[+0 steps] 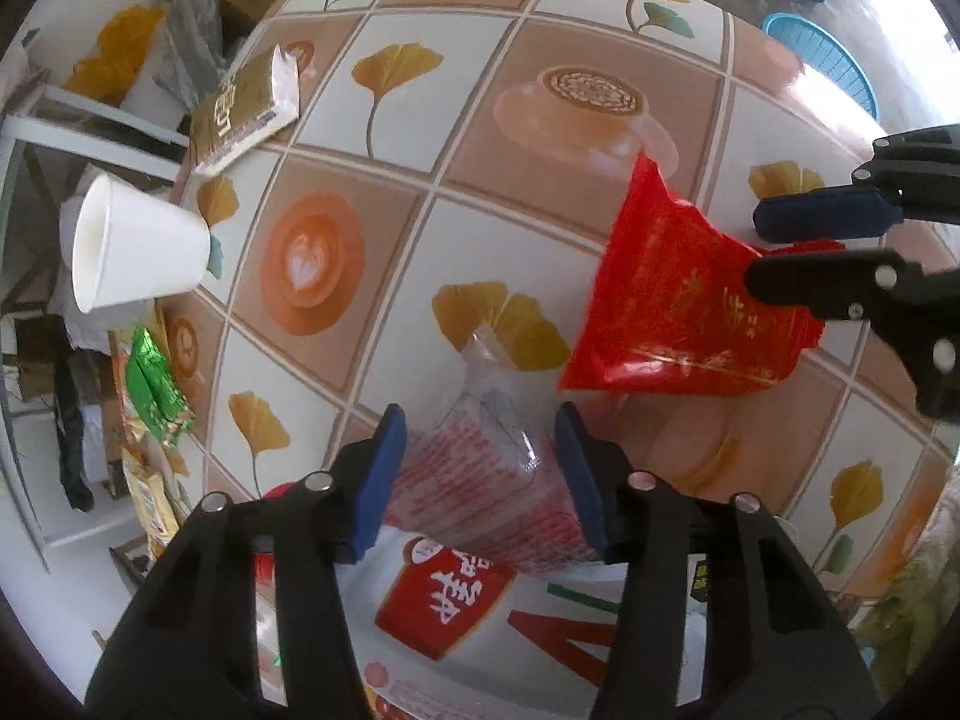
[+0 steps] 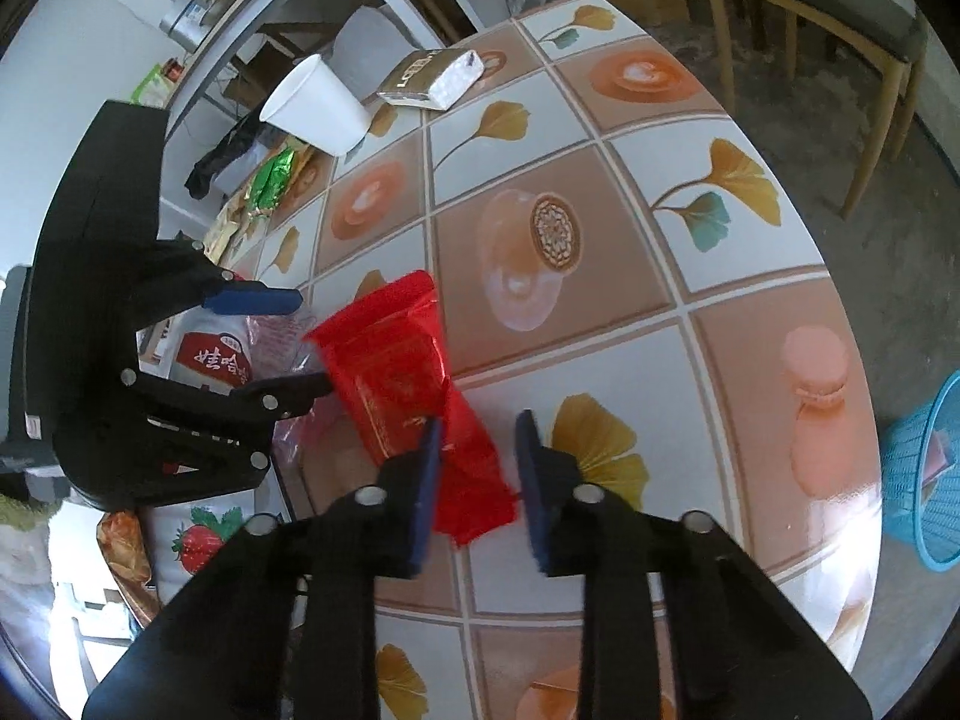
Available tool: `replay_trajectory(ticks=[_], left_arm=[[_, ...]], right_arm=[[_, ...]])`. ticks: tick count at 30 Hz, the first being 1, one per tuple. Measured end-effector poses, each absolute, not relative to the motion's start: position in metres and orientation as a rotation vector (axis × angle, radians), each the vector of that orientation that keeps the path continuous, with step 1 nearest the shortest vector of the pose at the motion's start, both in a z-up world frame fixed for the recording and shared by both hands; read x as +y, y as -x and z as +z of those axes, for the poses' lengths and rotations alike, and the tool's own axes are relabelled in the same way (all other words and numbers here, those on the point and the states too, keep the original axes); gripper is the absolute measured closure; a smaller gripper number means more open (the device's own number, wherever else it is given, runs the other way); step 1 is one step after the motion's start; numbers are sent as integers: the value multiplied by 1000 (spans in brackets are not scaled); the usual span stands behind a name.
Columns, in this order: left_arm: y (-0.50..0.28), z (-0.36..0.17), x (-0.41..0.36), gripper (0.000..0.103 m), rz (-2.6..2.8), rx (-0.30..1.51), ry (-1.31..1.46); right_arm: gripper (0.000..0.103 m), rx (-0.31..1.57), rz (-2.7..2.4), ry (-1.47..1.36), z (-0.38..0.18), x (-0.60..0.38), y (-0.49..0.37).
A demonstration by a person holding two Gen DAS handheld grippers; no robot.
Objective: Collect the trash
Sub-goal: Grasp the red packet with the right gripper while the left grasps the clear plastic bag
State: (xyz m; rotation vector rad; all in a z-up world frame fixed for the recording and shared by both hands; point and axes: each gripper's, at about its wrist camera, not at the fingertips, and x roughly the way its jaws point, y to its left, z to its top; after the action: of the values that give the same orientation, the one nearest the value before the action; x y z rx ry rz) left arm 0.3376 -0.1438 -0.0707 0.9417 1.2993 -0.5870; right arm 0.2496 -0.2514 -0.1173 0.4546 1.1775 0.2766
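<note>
A clear plastic wrapper with red print (image 1: 480,456) lies on the tiled tablecloth (image 1: 384,120) on top of a white bag with a red label (image 1: 444,594). My left gripper (image 1: 480,468) points steeply down, and both blue pads press the wrapper's sides, bunching it upward. A shiny red packet (image 2: 396,372) lies just to the right of it. My right gripper (image 2: 477,456) straddles the packet's near end and pinches it. In the left wrist view the right gripper (image 1: 774,246) comes in from the right edge with the red packet (image 1: 672,300) between its fingers. The left gripper (image 2: 294,342) shows at the left of the right wrist view.
A white paper cup (image 1: 132,240) lies on its side at the table's far edge, beside a gold tissue pack (image 1: 240,114) and a green sachet (image 1: 153,384). A blue mesh basket (image 2: 924,474) stands on the floor beyond the table. A wooden chair (image 2: 810,0) is behind.
</note>
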Motion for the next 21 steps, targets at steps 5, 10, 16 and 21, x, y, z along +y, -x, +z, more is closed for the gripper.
replay_trajectory(ticks=[5, 10, 16, 21], left_arm=[[-331, -69, -152, 70, -586, 1269, -943], [-334, -57, -155, 78, -587, 1214, -902], [-336, -21, -146, 88, -593, 1118, -750], [-342, 2, -129, 93, -606, 1052, -600]], right_arm=[[82, 1166, 273, -487, -118, -258, -245], [87, 1152, 265, -530, -118, -265, -240], [88, 1118, 259, -582, -113, -276, -236], [88, 1088, 255, -621, -107, -282, -232]])
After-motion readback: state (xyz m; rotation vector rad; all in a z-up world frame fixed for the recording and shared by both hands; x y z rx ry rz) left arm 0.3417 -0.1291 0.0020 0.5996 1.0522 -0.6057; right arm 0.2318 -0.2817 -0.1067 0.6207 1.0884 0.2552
